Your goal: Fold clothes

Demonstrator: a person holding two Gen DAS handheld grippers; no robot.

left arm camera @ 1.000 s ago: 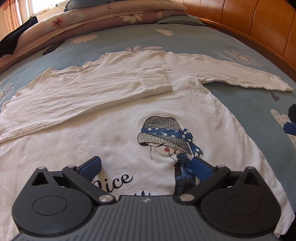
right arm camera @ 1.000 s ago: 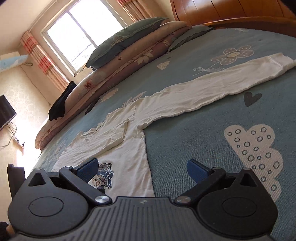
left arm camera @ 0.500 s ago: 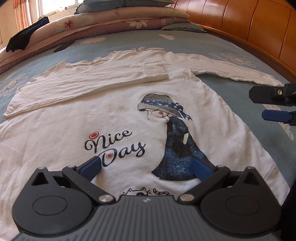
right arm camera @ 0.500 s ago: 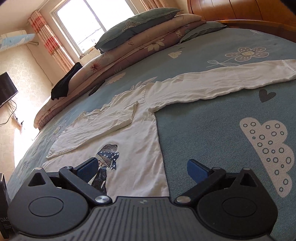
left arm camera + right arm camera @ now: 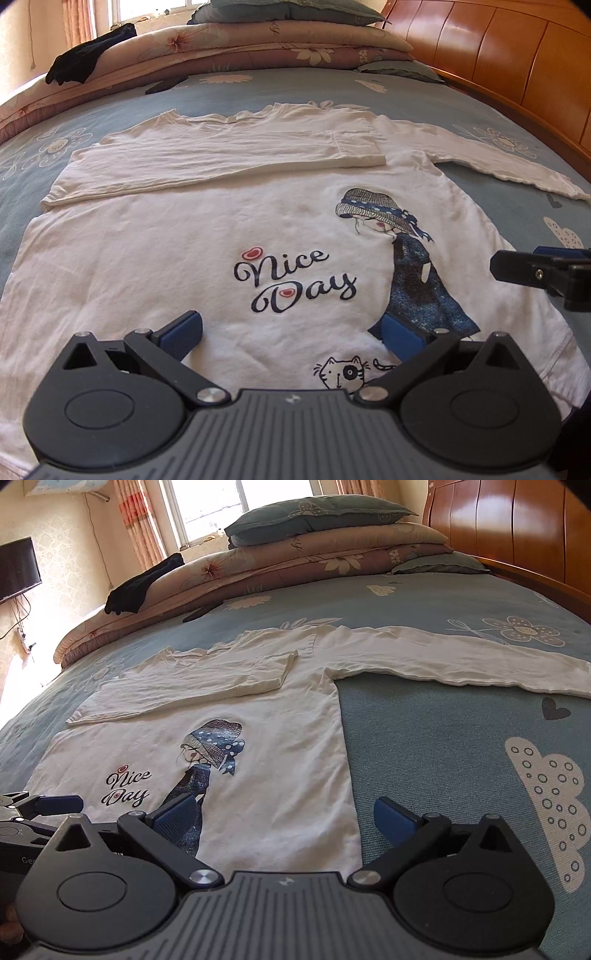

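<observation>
Because the white long-sleeved cotton shirt (image 5: 229, 229) lies flat on the blue flowered bedsheet (image 5: 443, 731), limp and light (one sleeve (image 5: 461, 661) unfolded), pinch that cuff; left gripper (image 5: 291, 332) and right gripper (image 5: 284, 812) gape empty over the hem.

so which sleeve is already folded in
The left sleeve, laid across the chest of the shirt; the right sleeve lies stretched out on the bedsheet.

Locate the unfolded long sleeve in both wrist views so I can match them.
Left wrist: unfolded sleeve runs toward the upper right edge.
Right wrist: it stretches across the upper right, over the bedspread.
Shared landmark: the hatted girl print on the shirt.
</observation>
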